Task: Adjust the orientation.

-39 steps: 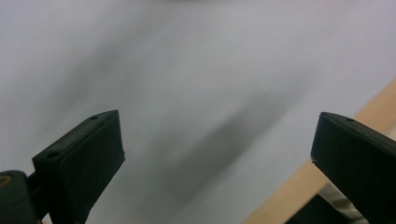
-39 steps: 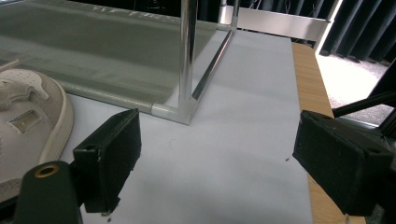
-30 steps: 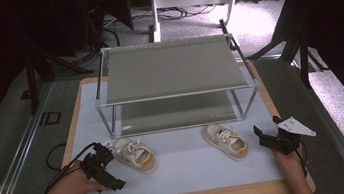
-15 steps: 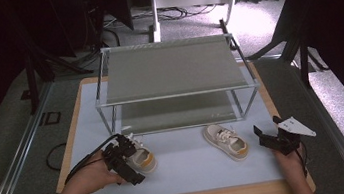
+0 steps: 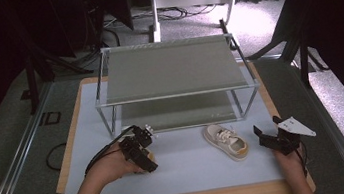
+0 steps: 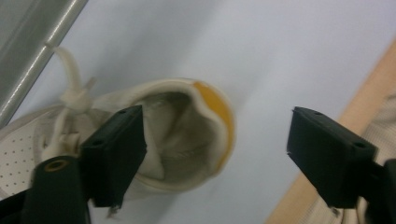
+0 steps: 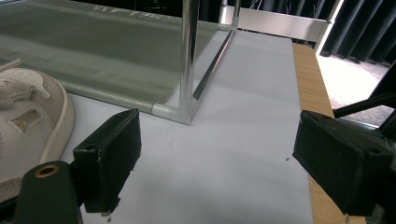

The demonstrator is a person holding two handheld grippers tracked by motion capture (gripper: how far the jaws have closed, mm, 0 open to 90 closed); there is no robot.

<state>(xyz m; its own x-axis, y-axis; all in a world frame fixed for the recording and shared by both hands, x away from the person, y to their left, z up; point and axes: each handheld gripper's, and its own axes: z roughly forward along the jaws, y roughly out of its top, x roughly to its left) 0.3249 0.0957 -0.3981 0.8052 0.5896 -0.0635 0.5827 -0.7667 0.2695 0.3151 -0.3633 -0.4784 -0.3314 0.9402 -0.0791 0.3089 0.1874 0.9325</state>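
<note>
- Jaws of your left gripper (image 6: 215,154) have just been closing, straddling the shoe (image 6: 154,135) heel beside the rack (image 5: 174,94), not yet pinching.
- Right gripper (image 5: 269,139) waits spread near the other shoe (image 5: 226,142).

Left shoe (image 6: 182,135): small, cream-white, perforated upper, white laces, orange-yellow heel patch. Upright on the pale counter mat, near left, just in front of the shelf frame.

Right shoe (image 5: 225,141): matching cream sneaker, laced, tan insole showing. Upright, near right of centre, well apart from its mate.
</note>
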